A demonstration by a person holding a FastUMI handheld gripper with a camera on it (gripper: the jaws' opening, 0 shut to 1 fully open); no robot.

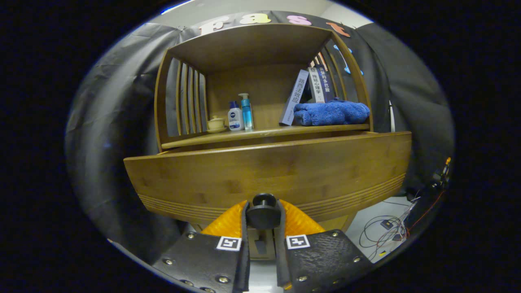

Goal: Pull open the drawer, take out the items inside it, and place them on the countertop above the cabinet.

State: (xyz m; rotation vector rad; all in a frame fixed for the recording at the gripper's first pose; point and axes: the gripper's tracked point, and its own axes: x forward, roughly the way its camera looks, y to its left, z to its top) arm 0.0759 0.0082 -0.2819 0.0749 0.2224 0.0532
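The fingers (pixel 263 228) are pinched in on the round dark drawer knob (pixel 263 211), 1 on each side, and it looks like both are pressing on it. That knob sits at the lower middle of the wide wooden drawer front (pixel 268 175), so the drawer is right ahead of the fingers and looks at most barely pulled out; its inside is hidden, so the items to take out can't be made out.

Biggest first: the bamboo cabinet (pixel 262 53) rises above the drawer with slatted sides and an open shelf. The bench (pixel 260 133), the countertop just above the drawer front, is where the items must go, and it's already busy. On its right lies a folded blue towel (pixel 331 112), with 3 books (pixel 315 85) leaning behind it. On its left stand a white lotion bottle (pixel 235 116) and a blue pump bottle (pixel 246 111) side by side, and a small lidded cup on a saucer (pixel 215 123) beside them.

The risks, as I judge them: the knob is small and round, so a pull off the straight line could let the fingers slide off it. A sharp tug could shake the cabinet and tip those tall bottles or slide the books. Later on, free room on the bench is only in the middle, so a careless set-down could knock the bottles over. Loose cables (pixel 386 228) trail on the floor lower right, a snag hazard.
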